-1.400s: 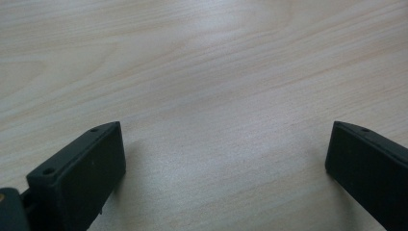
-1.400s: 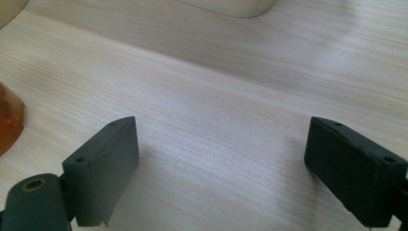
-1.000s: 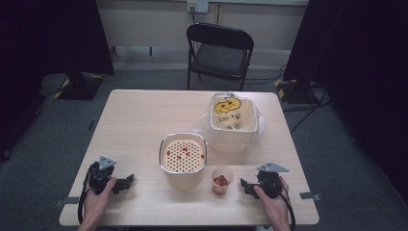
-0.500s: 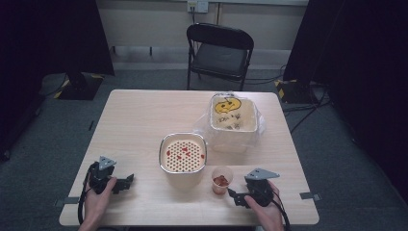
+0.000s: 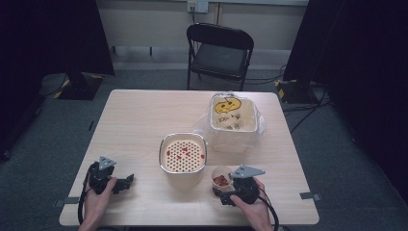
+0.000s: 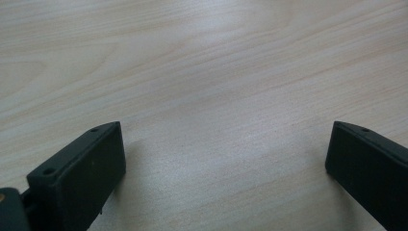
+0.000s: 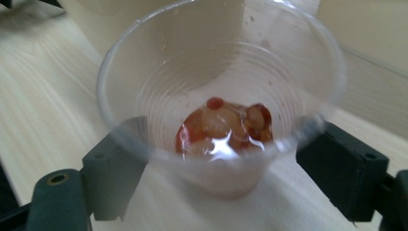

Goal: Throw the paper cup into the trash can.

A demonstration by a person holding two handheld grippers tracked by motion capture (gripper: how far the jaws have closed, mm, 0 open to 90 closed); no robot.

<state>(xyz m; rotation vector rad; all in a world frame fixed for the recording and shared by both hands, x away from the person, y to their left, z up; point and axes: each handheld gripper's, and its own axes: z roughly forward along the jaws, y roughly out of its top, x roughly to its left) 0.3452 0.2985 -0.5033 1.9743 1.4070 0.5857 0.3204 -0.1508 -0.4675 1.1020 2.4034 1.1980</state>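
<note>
**Right tongs bracket the cup**

My right gripper [image 5: 225, 191] has just been closing its jaws; the clear plastic cup [image 7: 219, 110] stands between them on the table [image 5: 139, 120], and whether the pads press it I cannot tell. My left gripper [image 5: 126, 182] rests open on bare wood. Beyond the cup stand the perforated strainer bowl [image 5: 183, 155], then the bag-lined bin [image 5: 233, 118].

- The left gripper [image 5: 126, 182] rests low at the near left, jaws spread wide with nothing between them.
- The right gripper [image 5: 217, 192] sits at the near right, its jaws just closing inward, pads not visibly pressing.
</note>
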